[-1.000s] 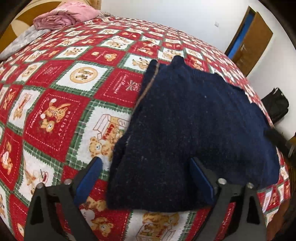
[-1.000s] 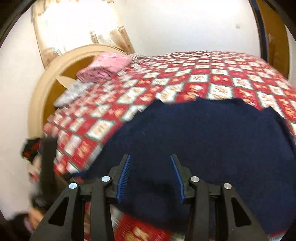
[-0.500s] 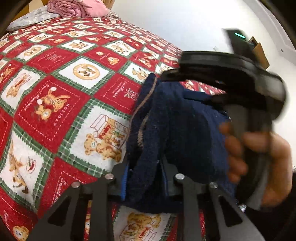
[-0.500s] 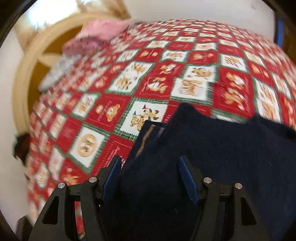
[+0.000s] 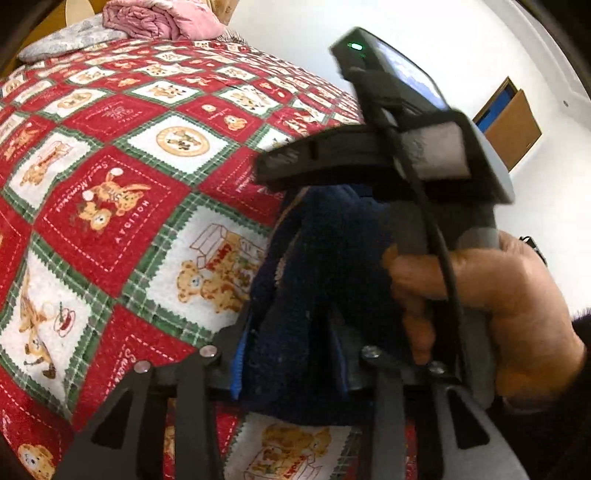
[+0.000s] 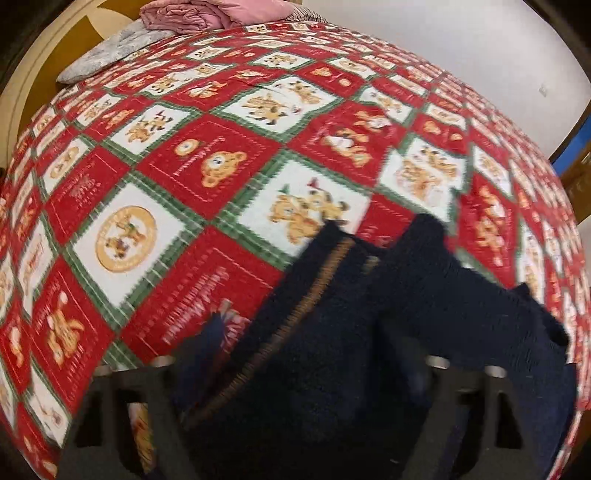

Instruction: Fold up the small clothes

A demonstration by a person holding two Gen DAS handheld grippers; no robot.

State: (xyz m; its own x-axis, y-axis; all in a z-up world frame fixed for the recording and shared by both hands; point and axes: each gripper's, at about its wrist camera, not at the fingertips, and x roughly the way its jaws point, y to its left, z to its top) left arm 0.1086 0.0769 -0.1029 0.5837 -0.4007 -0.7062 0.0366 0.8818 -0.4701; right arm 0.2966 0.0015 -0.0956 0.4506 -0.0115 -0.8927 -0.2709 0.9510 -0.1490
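A: Where's the garment?

B: On the quilt (image 6: 155, 206), near the close edge of the bed. It's a navy knit (image 6: 369, 332), bunched up, with a tan stitched seam showing along its left border.

A: Which way does it run?

B: In the right wrist view its length goes from the near side up and away toward the far right. The seam slants the same way, and two dark points of cloth stick out at the far end. In the left wrist view the gathered part (image 5: 325, 295) stands as a tall fold running near to far.

A: What is the left gripper (image 5: 291, 354) doing?

B: Its blue pads sit against either side of that fold, so it has the knit pinched, though the jaws are easing apart right now.

A: And the right gripper (image 6: 303, 369)?

B: Blurred. Its jaws are closing, with the knit lying between the fingers. I can't tell whether the pads press on the cloth yet. From the left camera you see its body and the person's hand (image 5: 491, 306) on the handle, just right of the fold.

A: Anything else on the bed?

B: A pink bundle (image 6: 192, 13) and a grey cloth (image 6: 107, 55) at the far left, by the headboard (image 6: 44, 74).
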